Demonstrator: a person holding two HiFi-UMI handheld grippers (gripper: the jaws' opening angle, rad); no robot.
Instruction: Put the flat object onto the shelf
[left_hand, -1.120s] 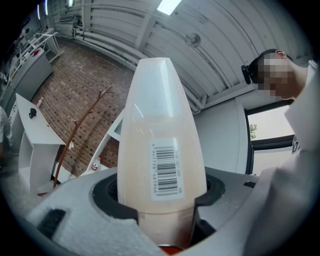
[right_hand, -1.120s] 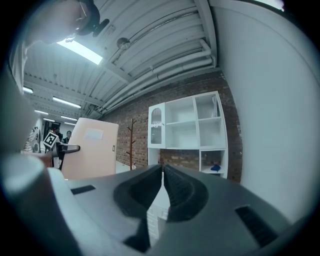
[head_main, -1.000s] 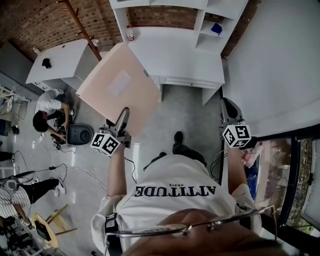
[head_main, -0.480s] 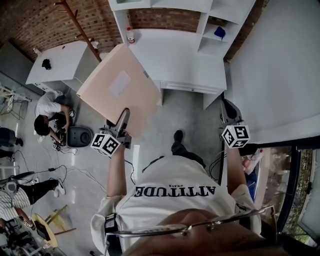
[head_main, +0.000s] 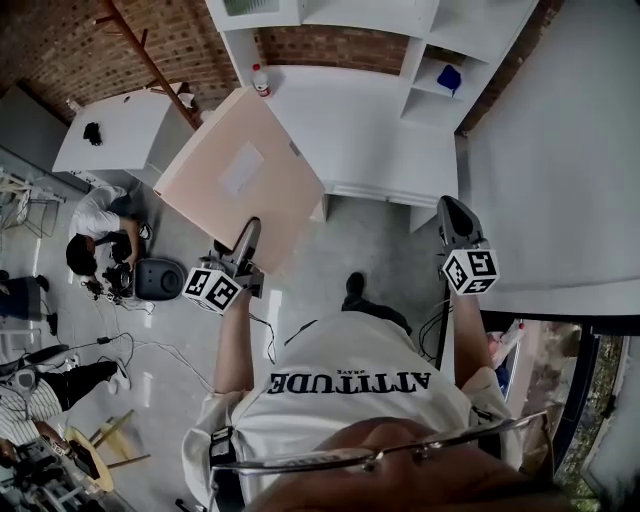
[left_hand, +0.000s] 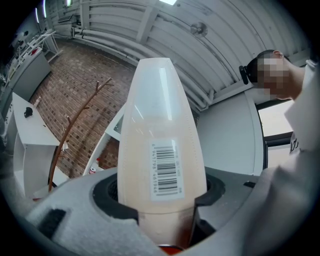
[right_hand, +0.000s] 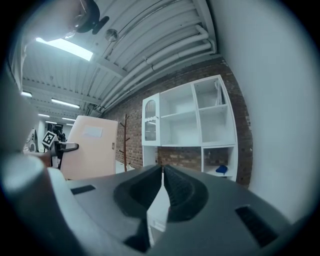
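- Your left gripper (head_main: 246, 236) is clamped on the lower edge of the flat board (head_main: 238, 170). It's up in the air and tilted, near the left side of the white shelf unit (head_main: 360, 120).
- Your right gripper (head_main: 452, 214) is closed with nothing in it.
- So the pickup's done, but nothing's on the shelf yet. I'd say you've got the last bit of approach and the set-down left.
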